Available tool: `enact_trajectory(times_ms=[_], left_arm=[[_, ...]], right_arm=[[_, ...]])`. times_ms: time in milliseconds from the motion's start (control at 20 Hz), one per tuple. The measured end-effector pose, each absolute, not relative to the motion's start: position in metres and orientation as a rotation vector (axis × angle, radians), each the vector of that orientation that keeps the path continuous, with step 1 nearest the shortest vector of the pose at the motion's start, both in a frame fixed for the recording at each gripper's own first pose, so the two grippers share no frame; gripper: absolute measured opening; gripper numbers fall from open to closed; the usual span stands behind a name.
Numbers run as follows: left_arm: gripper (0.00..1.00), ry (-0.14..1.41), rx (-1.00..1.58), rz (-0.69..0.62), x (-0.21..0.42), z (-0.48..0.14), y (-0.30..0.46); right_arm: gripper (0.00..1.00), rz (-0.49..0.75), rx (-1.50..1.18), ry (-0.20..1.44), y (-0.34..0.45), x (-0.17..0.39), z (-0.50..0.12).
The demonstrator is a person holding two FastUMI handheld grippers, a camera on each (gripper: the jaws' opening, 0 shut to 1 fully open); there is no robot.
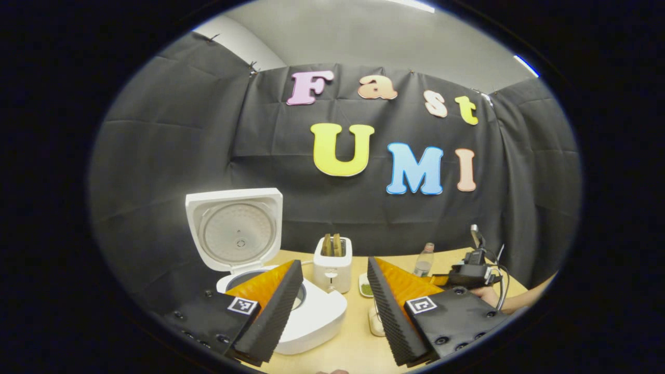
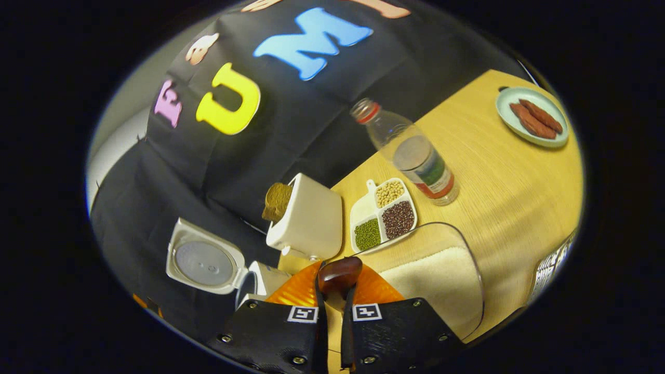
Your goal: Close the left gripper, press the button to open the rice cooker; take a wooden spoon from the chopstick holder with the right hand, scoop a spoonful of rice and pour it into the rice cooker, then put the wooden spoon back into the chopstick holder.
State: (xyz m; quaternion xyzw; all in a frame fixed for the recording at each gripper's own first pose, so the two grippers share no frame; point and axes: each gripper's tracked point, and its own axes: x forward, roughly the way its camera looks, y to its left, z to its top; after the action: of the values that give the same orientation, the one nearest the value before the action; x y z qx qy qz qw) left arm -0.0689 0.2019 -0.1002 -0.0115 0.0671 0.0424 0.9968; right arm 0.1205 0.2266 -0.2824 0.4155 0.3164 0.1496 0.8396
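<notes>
Dark brown wooden spoon, lower centre of right gripper view, pinched by right gripper; light, stiff, smooth, so grip handle firmly. Left gripper spread. White open-lidded rice cooker lower left of left gripper view.

The right gripper is clamping a dark wooden spoon between its two fingers, the bowl end poking up above them. Just beyond, a clear container of white rice is sitting near the table's front edge. A divided dish of beans is lying beside a white toaster holding bread, a plastic bottle standing near it. The rice cooker is standing with its lid raised. A plate of sausages is resting toward the far corner.
</notes>
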Motion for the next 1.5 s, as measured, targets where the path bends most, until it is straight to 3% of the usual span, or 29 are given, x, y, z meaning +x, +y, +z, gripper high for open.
enact_trajectory(times_ms=[150,650,1500], left_arm=[[0.89,0.127,-0.022,0.077,-0.070,-0.098,0.201],[0.89,0.099,-0.044,0.035,-0.076,-0.095,0.186],[0.89,0.051,-0.018,0.054,-0.112,-0.104,0.229]], right_arm=[[0.10,0.287,1.022,0.599,0.194,0.121,-0.252],[0.10,0.382,1.266,0.431,0.166,0.108,-0.134],[0.09,0.621,1.242,0.504,0.291,0.124,-0.070]])
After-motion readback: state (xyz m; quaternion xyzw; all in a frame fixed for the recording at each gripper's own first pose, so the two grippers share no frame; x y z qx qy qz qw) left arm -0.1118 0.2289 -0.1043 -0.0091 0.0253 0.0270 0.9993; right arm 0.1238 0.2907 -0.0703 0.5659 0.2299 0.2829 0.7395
